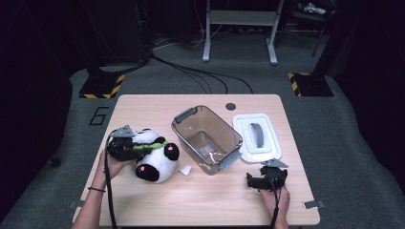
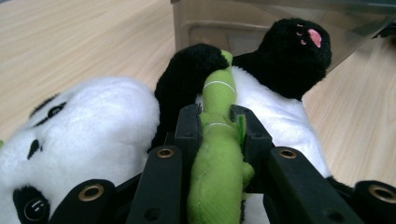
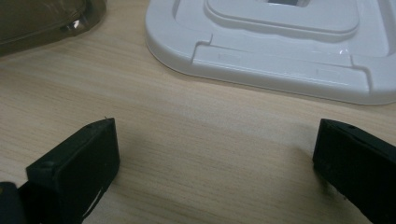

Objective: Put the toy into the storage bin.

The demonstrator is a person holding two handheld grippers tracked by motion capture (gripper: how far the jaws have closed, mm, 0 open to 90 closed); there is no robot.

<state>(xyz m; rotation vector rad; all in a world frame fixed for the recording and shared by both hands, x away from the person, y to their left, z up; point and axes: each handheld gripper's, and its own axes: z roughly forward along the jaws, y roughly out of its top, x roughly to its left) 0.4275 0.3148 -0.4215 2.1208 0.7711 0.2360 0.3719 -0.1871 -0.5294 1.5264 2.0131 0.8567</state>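
So: L gripper (image 2: 217,126) clamped on panda's (image 1: 155,160) green bamboo (image 2: 218,154), handy soft grip pt, toy on table beside bin (image 1: 206,138); R gripper (image 3: 215,154) wide open, empty, near lid (image 3: 280,51).

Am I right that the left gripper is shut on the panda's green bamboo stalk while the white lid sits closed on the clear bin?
Not quite: the white lid lies on the table beside the clear bin, which stands open, as the high view shows. The left gripper is indeed shut on the panda's green bamboo stalk.
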